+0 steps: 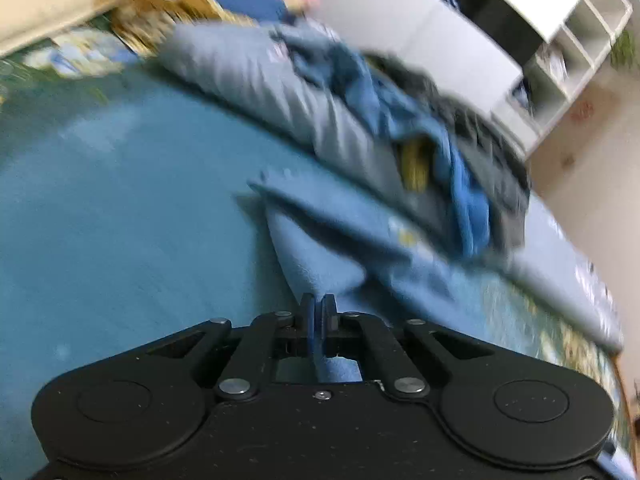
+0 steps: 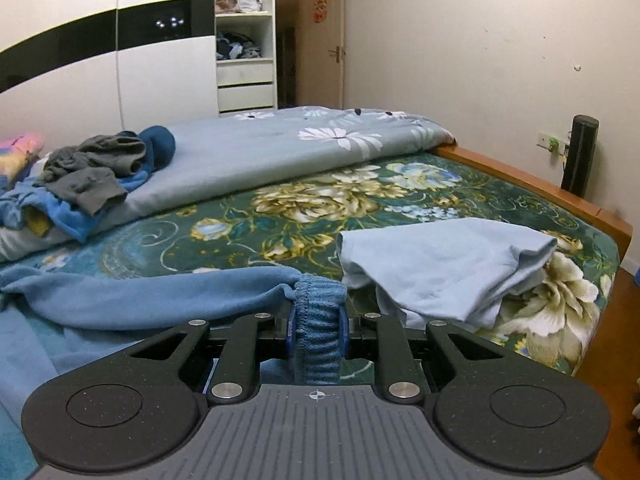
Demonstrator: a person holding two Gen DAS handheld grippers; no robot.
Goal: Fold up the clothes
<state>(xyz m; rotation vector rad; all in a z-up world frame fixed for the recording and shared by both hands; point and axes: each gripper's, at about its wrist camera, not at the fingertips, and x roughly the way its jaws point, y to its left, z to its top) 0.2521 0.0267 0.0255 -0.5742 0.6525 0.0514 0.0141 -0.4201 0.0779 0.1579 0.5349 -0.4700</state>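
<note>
Your left tool (image 1: 319, 312) is pinched tight on a thin fold of the blue fleece garment (image 1: 120, 200), which spreads flat over the near left of the bed; that view is blurred, so finer detail is lost. Your right tool (image 2: 318, 320) stands narrow and grips the garment's ribbed cuff (image 2: 320, 312), bunched thick between the pads. From the cuff the blue fleece runs left across the near edge of the bed.

Just right of the cuff lies a folded light-blue garment (image 2: 444, 264) on the floral bedspread (image 2: 320, 200), near the wooden bed frame (image 2: 520, 176). Far left, a heap of unfolded clothes (image 2: 92, 176), grey and blue, sits on the rolled grey-blue quilt (image 2: 280, 148). Beyond the bed stand a white wardrobe (image 2: 120, 60) and open shelves (image 2: 244, 40) holding more clothes, with a door (image 2: 324, 40) to their right.
</note>
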